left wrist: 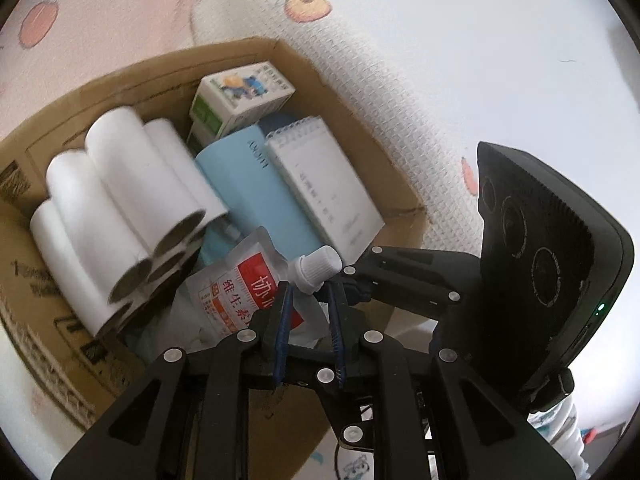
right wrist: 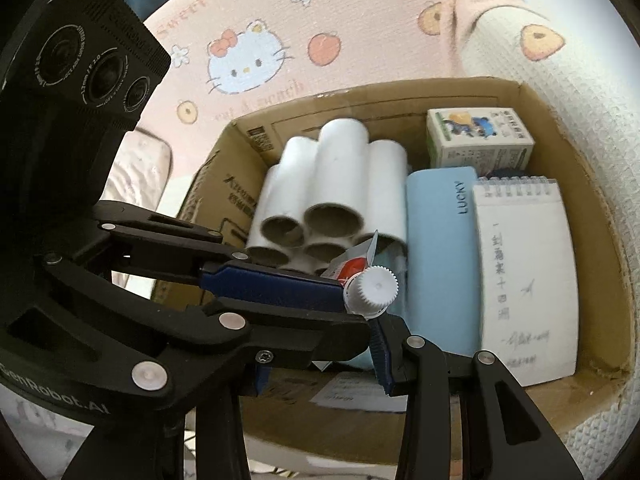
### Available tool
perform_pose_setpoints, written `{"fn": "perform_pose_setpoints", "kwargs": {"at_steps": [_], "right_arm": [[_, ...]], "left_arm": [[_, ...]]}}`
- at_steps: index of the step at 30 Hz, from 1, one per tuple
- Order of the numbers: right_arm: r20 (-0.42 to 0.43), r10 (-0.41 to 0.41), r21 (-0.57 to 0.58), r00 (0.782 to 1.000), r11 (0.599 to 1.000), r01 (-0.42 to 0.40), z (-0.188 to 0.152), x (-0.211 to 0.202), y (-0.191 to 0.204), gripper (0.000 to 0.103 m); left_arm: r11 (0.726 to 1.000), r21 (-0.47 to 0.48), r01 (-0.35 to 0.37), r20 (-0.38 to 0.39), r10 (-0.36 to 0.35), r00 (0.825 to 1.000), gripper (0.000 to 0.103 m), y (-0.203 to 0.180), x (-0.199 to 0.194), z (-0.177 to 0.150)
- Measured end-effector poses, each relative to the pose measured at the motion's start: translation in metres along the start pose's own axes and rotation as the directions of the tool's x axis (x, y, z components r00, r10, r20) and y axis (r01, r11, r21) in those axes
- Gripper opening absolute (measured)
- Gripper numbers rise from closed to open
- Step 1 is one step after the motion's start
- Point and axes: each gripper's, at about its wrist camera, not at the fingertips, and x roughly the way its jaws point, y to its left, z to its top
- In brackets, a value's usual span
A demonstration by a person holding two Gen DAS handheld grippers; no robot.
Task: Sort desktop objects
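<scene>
The left gripper (left wrist: 308,300) is clamped on the spouted pouch (left wrist: 244,292) just below its white cap (right wrist: 372,290), over the cardboard box (right wrist: 532,100). The right gripper (right wrist: 320,344) stands partly apart, empty. The pouch should be lowered into the gap at six o'clock of the paper rolls (left wrist: 120,208) before it is let go.

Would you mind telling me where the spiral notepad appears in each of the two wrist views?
Left wrist: spiral notepad lies centre-right in the cardboard box, beside the blue case.
Right wrist: spiral notepad lies at the box's right side.
Shared landmark: the white paper rolls.
</scene>
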Motion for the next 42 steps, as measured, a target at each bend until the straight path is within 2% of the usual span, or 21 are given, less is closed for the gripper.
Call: {"fn": "perform_pose_setpoints", "kwargs": {"at_steps": [3, 7, 10, 14, 18, 21, 23, 25, 28, 30, 33, 36, 38, 40, 42], "right_arm": [[-0.043, 0.014, -0.004, 0.999, 1.0, -0.014, -0.002, 0.009, 0.004, 0.037], [-0.087, -0.009, -0.047, 0.996, 0.999, 0.005, -0.003, 0.021, 0.015, 0.037], [-0.119, 0.001, -0.04, 0.993, 0.999, -0.006, 0.001, 0.035, 0.015, 0.037], [-0.157, -0.025, -0.051, 0.987, 0.999, 0.017, 0.002, 0.044, 0.013, 0.037], [-0.175, -0.061, -0.067, 0.983, 0.997, 0.05, 0.001, 0.045, 0.012, 0.037], [-0.182, -0.076, -0.063, 0.98, 0.996, 0.066, -0.001, 0.041, 0.009, 0.037], [-0.183, -0.129, -0.083, 0.975, 0.99, 0.116, -0.003, 0.039, 0.008, 0.037], [-0.181, -0.23, -0.114, 0.956, 0.971, 0.212, -0.006, 0.035, 0.008, 0.037], [-0.17, -0.28, -0.107, 0.945, 0.958, 0.265, -0.009, 0.028, 0.005, 0.038], [-0.146, -0.328, -0.118, 0.933, 0.942, 0.313, -0.012, 0.022, 0.007, 0.038], [-0.131, -0.339, -0.105, 0.932, 0.939, 0.327, -0.012, 0.016, 0.009, 0.038], [-0.112, -0.336, -0.07, 0.935, 0.941, 0.33, -0.012, 0.006, 0.011, 0.038], [-0.093, -0.354, -0.067, 0.931, 0.935, 0.349, -0.012, 0.0, 0.015, 0.038], [-0.087, -0.36, -0.051, 0.929, 0.933, 0.357, -0.012, -0.006, 0.02, 0.038], [-0.079, -0.365, -0.018, 0.928, 0.931, 0.365, -0.015, -0.015, 0.026, 0.038]], "left_arm": [[1.0, -0.011, -0.019, -0.023, 0.019, 1.0, 0.019, 0.008, 0.003, -0.009], [0.999, -0.037, -0.034, -0.042, 0.032, 0.999, 0.019, 0.022, 0.001, -0.017], [0.997, -0.074, -0.014, -0.062, 0.01, 0.998, 0.019, 0.034, 0.005, -0.015], [0.994, -0.11, -0.004, -0.097, -0.007, 0.995, 0.019, 0.045, 0.015, -0.012], [0.997, -0.075, -0.03, -0.078, 0.024, 0.997, 0.019, 0.042, 0.018, -0.012], [0.997, -0.071, -0.026, -0.071, 0.021, 0.997, 0.019, 0.042, 0.018, -0.012], [0.997, -0.078, -0.018, -0.057, 0.013, 0.998, 0.019, 0.044, 0.016, -0.012], [0.998, -0.063, -0.019, -0.038, 0.017, 0.999, 0.019, 0.043, 0.014, -0.013], [0.999, -0.041, -0.029, -0.005, 0.029, 1.0, 0.019, 0.042, 0.01, -0.013], [0.999, -0.038, -0.011, 0.013, 0.011, 1.0, 0.019, 0.043, 0.007, -0.016], [1.0, -0.011, -0.02, 0.042, 0.02, 0.999, 0.019, 0.038, 0.005, -0.011], [0.997, 0.046, -0.066, 0.097, 0.061, 0.993, 0.019, 0.034, -0.011, -0.016], [0.992, 0.077, -0.097, 0.12, 0.087, 0.989, 0.024, 0.024, -0.013, -0.014], [0.986, 0.104, -0.128, 0.157, 0.111, 0.981, 0.029, 0.02, -0.019, -0.018], [0.98, 0.091, -0.175, 0.222, 0.151, 0.963, 0.03, 0.021, -0.036, -0.024]]}}
